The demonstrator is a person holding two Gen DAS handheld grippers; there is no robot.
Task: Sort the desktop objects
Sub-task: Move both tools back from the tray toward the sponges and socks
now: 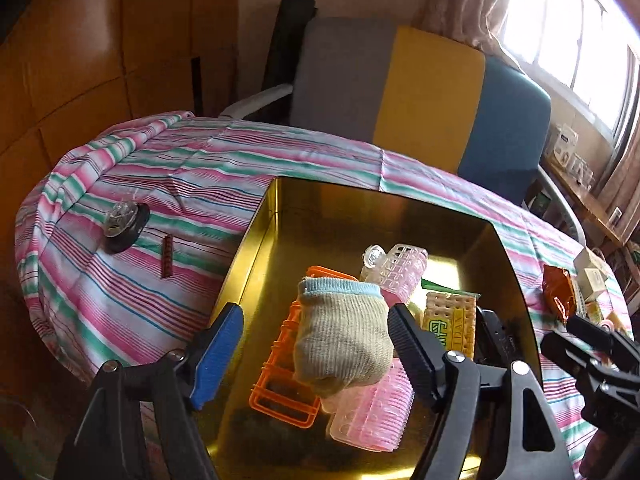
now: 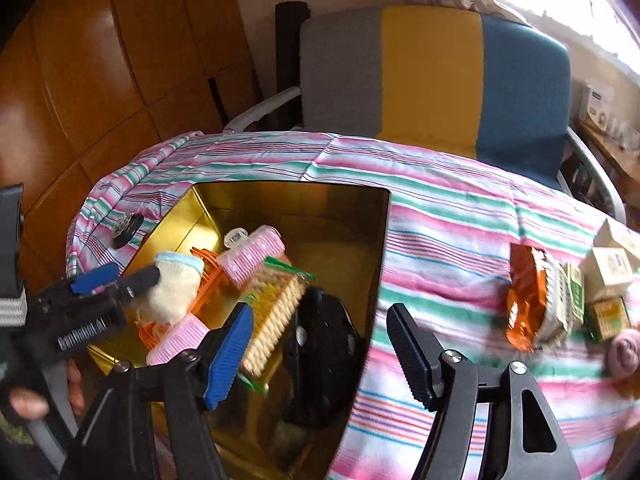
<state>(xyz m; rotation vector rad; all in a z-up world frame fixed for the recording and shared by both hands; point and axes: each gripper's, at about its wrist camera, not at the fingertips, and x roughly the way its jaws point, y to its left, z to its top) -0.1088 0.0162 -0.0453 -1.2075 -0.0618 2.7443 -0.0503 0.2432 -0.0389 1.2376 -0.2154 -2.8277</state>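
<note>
A gold tin box (image 1: 256, 240) (image 2: 176, 216) sits on the striped tablecloth. It holds a beige sock with a blue cuff (image 1: 344, 340) (image 2: 176, 288), an orange plastic basket (image 1: 280, 380), pink hair rollers (image 1: 400, 276) (image 2: 256, 256), a cracker packet (image 1: 450, 320) (image 2: 272, 304) and a black object (image 2: 324, 352). My left gripper (image 1: 316, 344) (image 2: 120, 280) is open, and the sock lies between its pads on the basket with a gap at the blue pad. My right gripper (image 2: 320, 360) (image 1: 580, 340) is open over the black object, its pads clear of it.
On the cloth to the right lie an orange snack packet (image 2: 526, 300), small cartons (image 2: 608, 264) and a pink roll (image 2: 624, 352). A clear-topped black disc (image 1: 124, 224) and a red strip (image 1: 167, 258) lie to the left. A grey, yellow and blue chair (image 1: 420, 92) stands behind the table.
</note>
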